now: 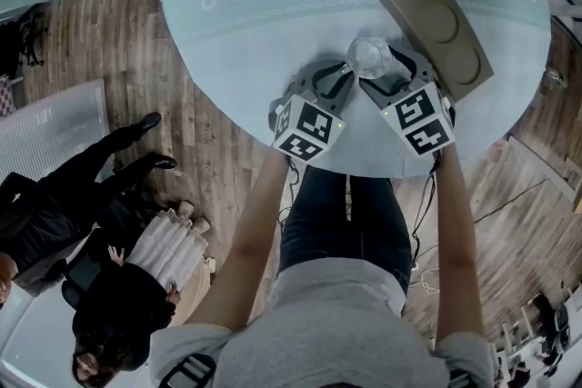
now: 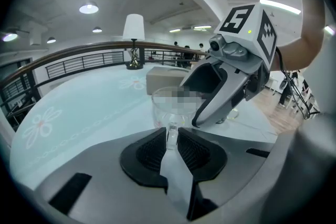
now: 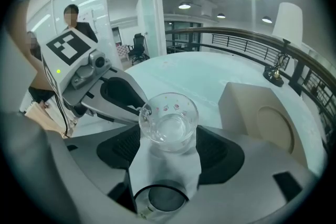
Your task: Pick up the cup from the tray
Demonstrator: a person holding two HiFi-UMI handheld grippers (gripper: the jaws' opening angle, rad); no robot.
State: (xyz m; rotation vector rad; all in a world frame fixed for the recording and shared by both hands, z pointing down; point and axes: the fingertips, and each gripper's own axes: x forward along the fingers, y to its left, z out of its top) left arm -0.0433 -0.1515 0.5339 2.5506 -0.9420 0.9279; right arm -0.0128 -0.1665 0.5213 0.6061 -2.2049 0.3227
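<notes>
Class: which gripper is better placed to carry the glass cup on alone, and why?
Right. The right gripper clasps the cup round its body, between both pads; the left gripper pinches only the thin handle.

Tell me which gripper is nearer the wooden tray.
Right. The right gripper stands beside the wooden tray, gripping the glass cup; the left gripper pinches the cup's handle on the side away from the tray.

The cup (image 1: 369,56) sits between the left tongs (image 1: 344,70) and the right tongs (image 1: 391,70). The tray (image 1: 446,23) lies on the surface (image 1: 273,23) — just right of the cup.
</notes>
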